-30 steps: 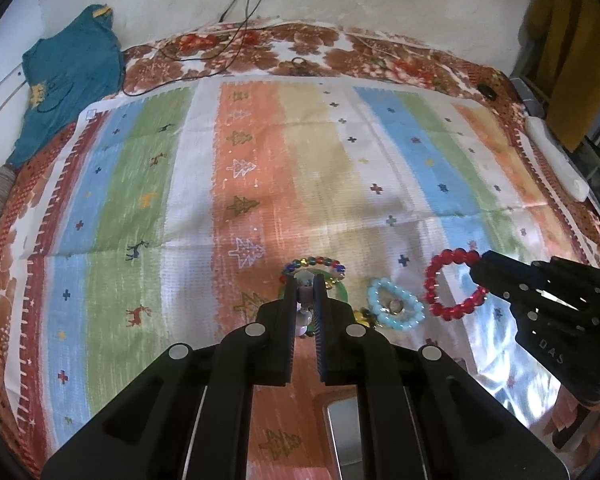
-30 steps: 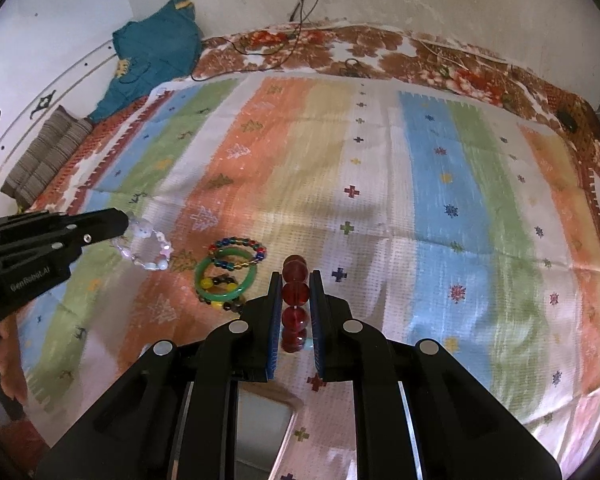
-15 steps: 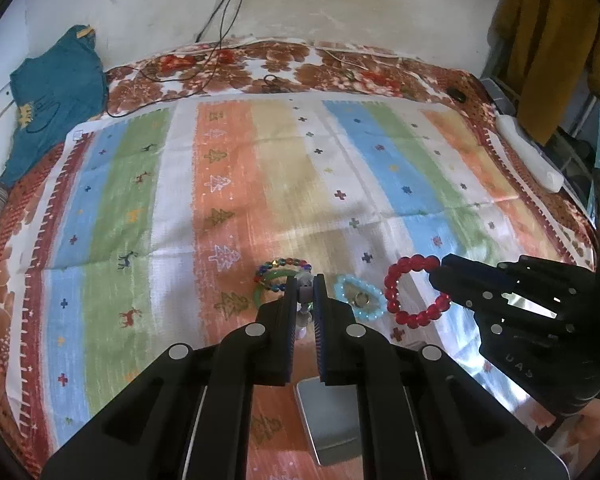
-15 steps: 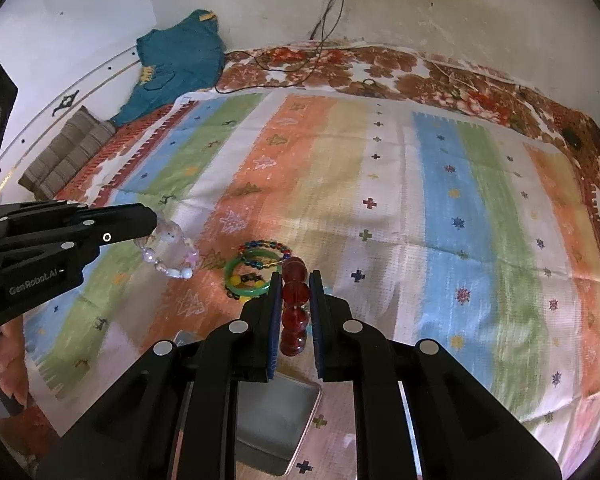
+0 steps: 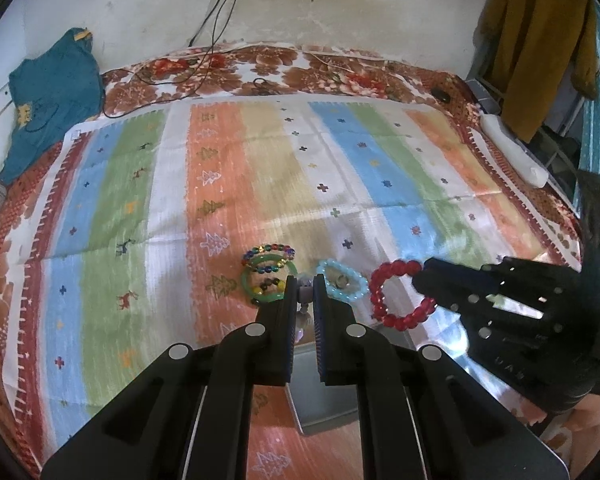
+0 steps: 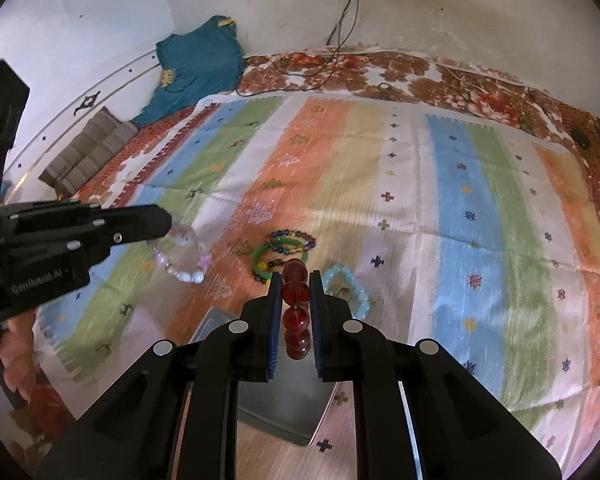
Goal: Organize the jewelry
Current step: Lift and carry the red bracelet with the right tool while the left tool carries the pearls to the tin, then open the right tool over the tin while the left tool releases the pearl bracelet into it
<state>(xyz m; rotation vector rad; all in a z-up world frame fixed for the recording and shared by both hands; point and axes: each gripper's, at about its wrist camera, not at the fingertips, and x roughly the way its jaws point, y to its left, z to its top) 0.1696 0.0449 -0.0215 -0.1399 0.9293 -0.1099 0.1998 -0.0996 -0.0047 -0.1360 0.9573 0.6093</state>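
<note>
My left gripper (image 5: pixel 303 282) is shut on a pale clear-bead bracelet (image 6: pixel 180 258), which hangs from its tip above the striped cloth (image 5: pixel 260 168). The right gripper (image 6: pixel 296 278) is shut on a red bead bracelet (image 5: pixel 400 296), held off the cloth as well. On the cloth between them lie a green bangle (image 5: pixel 268 284), a multicolour bead bracelet (image 5: pixel 272 256) and a light-blue bead bracelet (image 5: pixel 342 284) with a small ring inside it. A flat metal tin (image 6: pixel 284 400) sits below both grippers, partly hidden by their fingers.
A teal garment (image 5: pixel 52 96) lies at the bed's far left and black cables (image 5: pixel 204 60) run down the wall. A mustard garment (image 5: pixel 536 40) hangs at the right. A person's hand (image 6: pixel 8 344) grips the left tool.
Both grippers have lifted and drawn back from the cloth, each carrying its bracelet. The jewelry on the cloth looks smaller, and the metal tin has come into view beneath them.
</note>
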